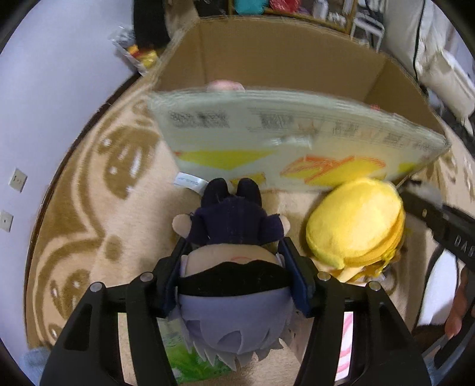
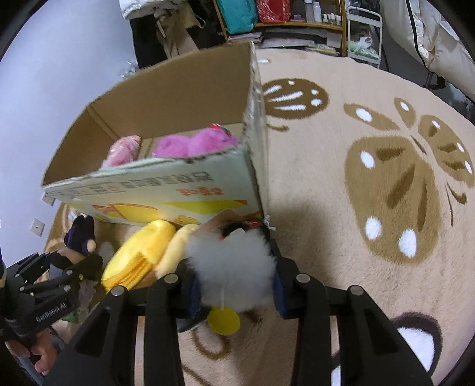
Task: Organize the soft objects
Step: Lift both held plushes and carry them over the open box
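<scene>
My left gripper (image 1: 234,255) is shut on a plush doll (image 1: 234,267) with grey hair, a black blindfold and dark blue clothes, held in front of an open cardboard box (image 1: 297,53). My right gripper (image 2: 234,252) is shut on a fluffy white plush (image 2: 234,261) with a yellow tag, near the box's near corner (image 2: 249,166). A yellow plush (image 1: 353,222) lies on the carpet against the box, between the grippers; it also shows in the right wrist view (image 2: 139,255). Pink plush toys (image 2: 193,142) lie inside the box.
A beige carpet (image 2: 356,207) with brown butterfly patterns covers the floor. A white wall (image 1: 44,89) stands to the left. Shelves and clutter (image 2: 267,17) stand behind the box. The left gripper's body shows in the right wrist view (image 2: 44,285).
</scene>
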The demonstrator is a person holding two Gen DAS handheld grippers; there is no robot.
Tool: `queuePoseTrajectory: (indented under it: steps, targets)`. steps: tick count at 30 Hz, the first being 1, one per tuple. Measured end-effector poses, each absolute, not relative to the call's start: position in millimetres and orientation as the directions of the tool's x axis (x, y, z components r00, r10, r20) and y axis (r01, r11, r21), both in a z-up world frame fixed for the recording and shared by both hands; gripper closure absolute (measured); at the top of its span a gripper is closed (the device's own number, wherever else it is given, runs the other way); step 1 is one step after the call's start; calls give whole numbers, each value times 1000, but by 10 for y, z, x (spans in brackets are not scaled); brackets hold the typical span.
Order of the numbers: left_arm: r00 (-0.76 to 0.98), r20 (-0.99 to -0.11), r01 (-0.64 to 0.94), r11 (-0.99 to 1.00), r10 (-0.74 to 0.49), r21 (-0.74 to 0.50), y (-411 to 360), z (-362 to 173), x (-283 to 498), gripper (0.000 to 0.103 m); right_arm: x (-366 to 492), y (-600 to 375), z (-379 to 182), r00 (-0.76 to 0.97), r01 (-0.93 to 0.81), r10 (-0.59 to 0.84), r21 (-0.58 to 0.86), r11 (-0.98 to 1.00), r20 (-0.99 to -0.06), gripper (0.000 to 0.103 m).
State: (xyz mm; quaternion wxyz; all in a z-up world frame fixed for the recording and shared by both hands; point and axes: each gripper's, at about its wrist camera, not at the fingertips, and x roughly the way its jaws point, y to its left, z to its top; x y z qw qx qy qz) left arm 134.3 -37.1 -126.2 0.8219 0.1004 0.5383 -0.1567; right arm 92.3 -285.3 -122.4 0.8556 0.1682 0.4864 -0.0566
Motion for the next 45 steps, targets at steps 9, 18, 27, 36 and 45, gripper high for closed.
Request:
queuePoseTrajectory:
  steps: [9, 18, 27, 36, 45]
  targets:
    - [559, -818, 275, 961, -137, 27, -93, -793, 1115, 44, 763, -2830, -880, 616, 219, 63, 247, 944, -785, 63]
    - [721, -685, 212, 974, -99, 83, -40, -309, 891, 43, 524, -2799, -338, 756, 157, 50, 255, 954, -653, 63]
    - [811, -578, 219, 964, -94, 150, -118, 87, 797, 43, 477, -2695, 73, 825, 109, 45, 237, 965, -563, 63]
    - [839, -533, 222, 962, -105, 161, -236, 253, 964, 43, 625, -2709, 254, 855, 100, 31, 224, 969, -518, 63]
    - [847, -521, 243, 947, -102, 210, -475, 239, 1265, 43, 891, -2732, 170, 850, 90, 38, 216, 972, -526, 63]
